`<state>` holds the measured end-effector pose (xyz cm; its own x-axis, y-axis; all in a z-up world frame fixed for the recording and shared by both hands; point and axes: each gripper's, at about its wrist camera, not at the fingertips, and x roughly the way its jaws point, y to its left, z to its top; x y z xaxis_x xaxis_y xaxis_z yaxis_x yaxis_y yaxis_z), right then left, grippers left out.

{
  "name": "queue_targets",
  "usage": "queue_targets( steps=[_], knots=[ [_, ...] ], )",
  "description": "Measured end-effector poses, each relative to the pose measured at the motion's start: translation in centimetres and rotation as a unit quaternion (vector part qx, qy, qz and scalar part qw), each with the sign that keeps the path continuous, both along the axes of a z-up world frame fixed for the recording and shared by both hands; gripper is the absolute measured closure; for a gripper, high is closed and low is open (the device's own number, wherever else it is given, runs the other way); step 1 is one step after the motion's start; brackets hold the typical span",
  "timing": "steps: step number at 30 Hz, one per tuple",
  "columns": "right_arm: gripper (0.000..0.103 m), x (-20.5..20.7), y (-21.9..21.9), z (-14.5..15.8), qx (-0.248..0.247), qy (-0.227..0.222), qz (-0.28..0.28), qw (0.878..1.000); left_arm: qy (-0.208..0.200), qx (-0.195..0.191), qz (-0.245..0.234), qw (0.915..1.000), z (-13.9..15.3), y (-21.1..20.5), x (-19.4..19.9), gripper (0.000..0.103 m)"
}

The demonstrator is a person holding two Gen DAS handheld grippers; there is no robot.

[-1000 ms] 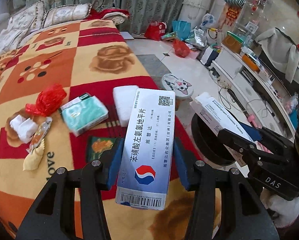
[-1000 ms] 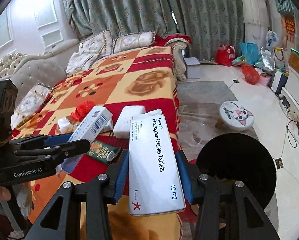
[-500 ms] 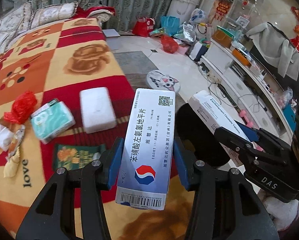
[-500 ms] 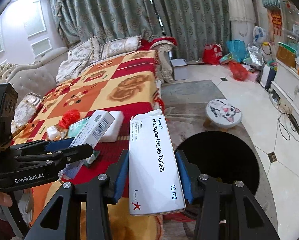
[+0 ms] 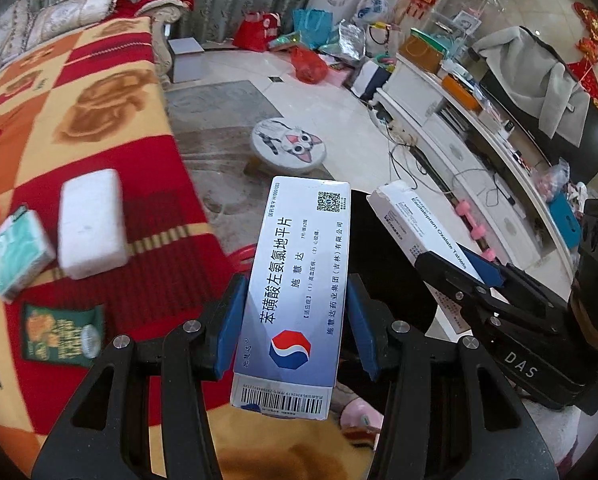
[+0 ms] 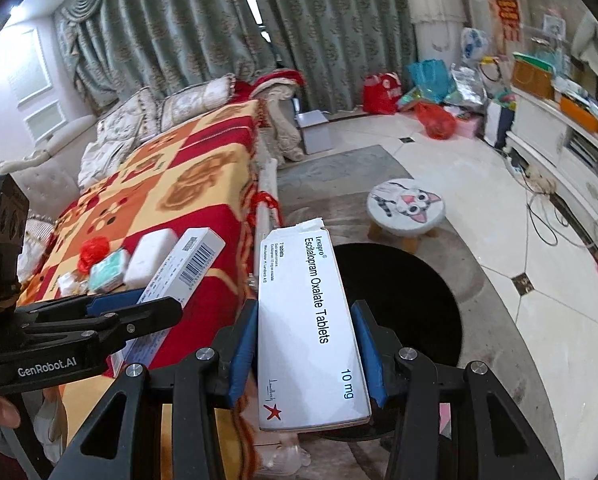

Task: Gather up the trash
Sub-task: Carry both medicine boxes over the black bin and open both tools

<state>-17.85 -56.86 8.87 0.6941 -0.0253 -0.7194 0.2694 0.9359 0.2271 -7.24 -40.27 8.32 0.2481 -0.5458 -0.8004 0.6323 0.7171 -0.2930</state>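
Note:
My left gripper (image 5: 295, 320) is shut on a pale blue medicine box (image 5: 299, 280) with Chinese print. My right gripper (image 6: 305, 344) is shut on a white Escitalopram tablet box (image 6: 307, 320). Both boxes are held beside the bed's edge, above or near a round black bin (image 6: 411, 300) on the floor; the bin also shows in the left wrist view (image 5: 395, 272). In the left wrist view the right gripper's box (image 5: 411, 224) is to the right. On the blanket lie a white block (image 5: 89, 224), a teal packet (image 5: 13, 256) and a green sachet (image 5: 61, 332).
The bed with a red and orange blanket (image 6: 187, 184) is on the left. A cat-face stool (image 6: 405, 208) stands on the floor beyond the bin. Bags (image 6: 435, 120) and a white TV cabinet (image 5: 479, 152) line the far right.
Both grippers have swung right, away from the bed and over toward the black bin, each still holding its box. The red wrapper and tissues have slid out of the left view.

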Motion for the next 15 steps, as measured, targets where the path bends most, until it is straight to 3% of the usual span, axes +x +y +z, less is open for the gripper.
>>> queue_targets(
  steps=[11,15],
  knots=[
    [0.058,0.2,-3.7,-1.7,0.019,0.012,-0.036,0.999,0.042,-0.024,-0.016,0.9987,-1.4,-3.5,0.4,0.054],
    [0.05,0.5,-4.2,-1.9,0.03,0.012,-0.046,0.998,0.053,-0.032,-0.017,0.9979,-1.4,-3.6,0.5,0.047]
  ],
)
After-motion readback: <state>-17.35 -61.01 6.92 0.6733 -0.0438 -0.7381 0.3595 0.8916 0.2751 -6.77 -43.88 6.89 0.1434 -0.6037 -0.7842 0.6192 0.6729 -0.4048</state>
